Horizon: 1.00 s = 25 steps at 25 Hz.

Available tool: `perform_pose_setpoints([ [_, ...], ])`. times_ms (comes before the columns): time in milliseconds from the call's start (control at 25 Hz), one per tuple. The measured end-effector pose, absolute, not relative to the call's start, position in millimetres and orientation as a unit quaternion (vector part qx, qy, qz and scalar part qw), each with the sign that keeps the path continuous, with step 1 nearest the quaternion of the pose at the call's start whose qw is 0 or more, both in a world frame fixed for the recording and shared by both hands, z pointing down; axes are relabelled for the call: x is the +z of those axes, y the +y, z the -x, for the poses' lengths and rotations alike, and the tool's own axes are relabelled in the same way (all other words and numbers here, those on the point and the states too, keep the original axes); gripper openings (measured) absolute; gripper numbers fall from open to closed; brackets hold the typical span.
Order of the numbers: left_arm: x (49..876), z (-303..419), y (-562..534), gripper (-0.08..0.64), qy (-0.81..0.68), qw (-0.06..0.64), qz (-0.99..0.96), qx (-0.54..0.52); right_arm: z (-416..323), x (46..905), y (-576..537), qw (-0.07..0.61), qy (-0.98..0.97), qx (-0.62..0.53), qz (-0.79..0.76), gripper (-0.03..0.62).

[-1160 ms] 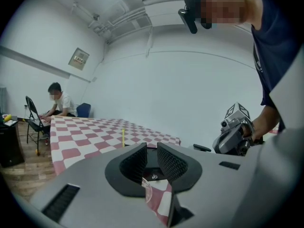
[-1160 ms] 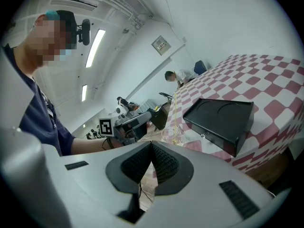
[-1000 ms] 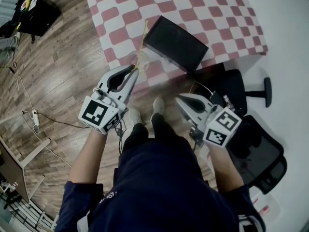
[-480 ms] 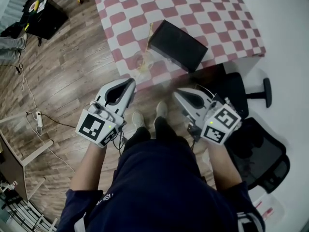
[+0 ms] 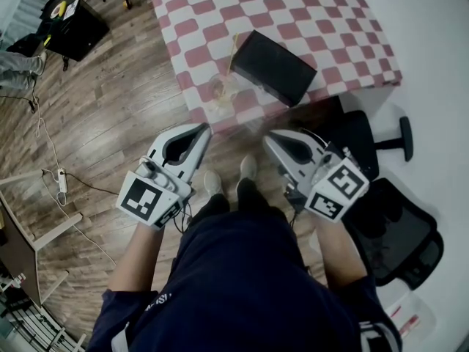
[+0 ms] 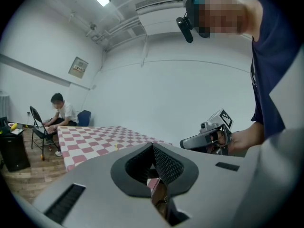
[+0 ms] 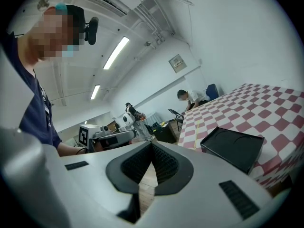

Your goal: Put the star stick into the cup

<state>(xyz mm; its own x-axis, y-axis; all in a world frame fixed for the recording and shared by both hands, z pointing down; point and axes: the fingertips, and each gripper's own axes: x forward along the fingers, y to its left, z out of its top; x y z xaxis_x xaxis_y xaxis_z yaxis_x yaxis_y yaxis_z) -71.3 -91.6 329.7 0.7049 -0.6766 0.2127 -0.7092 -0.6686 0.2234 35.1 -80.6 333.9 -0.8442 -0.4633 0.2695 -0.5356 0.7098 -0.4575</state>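
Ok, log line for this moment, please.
left gripper: shut, empty | right gripper: shut, empty | both short of red-checked table, over wood floor | thin yellow star stick: standing in clear plastic cup beside black box

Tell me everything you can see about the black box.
The black box is a flat, matte rectangle with faint round impressions in its top. It lies askew on the red-and-white checked table, near the edge closest to the person. The clear cup stands close beside it; whether they touch is unclear.
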Motion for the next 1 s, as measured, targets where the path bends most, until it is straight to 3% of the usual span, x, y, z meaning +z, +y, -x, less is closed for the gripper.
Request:
perform_pose_setpoints([
  [1000,322,52,-107,0.031,-0.379,0.137,-0.914,0.044,-47,330,-97,0.073,-0.927,0.259,-0.26,0.015],
])
